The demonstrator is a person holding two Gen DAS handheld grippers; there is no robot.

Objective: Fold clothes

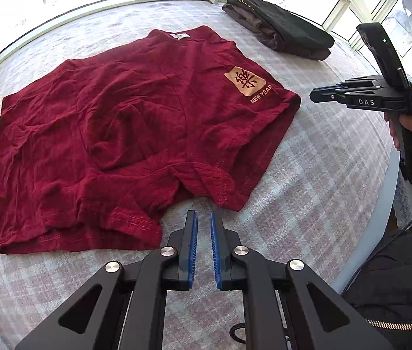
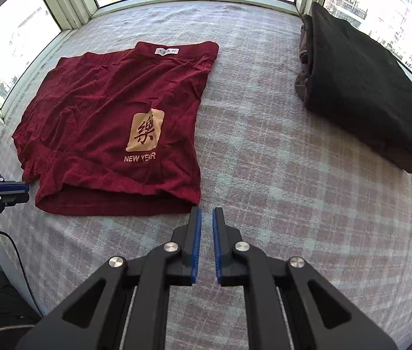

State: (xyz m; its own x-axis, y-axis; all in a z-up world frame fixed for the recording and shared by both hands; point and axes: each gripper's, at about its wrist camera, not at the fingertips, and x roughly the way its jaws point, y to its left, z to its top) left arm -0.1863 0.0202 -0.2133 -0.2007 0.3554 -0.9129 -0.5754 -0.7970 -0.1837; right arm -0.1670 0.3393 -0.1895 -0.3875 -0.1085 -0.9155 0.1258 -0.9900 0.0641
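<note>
Dark red boxer shorts [image 1: 118,134] with a gold patch reading "NEW YEAR" lie flat on the plaid cloth; they also show in the right wrist view [image 2: 112,128]. My left gripper [image 1: 203,218] hovers just off the leg hems, its fingers a narrow gap apart with nothing between them. My right gripper [image 2: 206,214] is just off the shorts' near right corner, also with a narrow gap and empty. The right gripper [image 1: 319,94] shows in the left wrist view off the patch side. The left gripper [image 2: 16,192] shows at the left edge of the right wrist view.
A stack of folded dark clothes [image 2: 363,93] lies at the far right by the windows; it also shows in the left wrist view [image 1: 281,26]. The plaid-covered surface [image 2: 293,192] is bounded by window frames. A black jacket [image 1: 395,285] sits beyond its edge.
</note>
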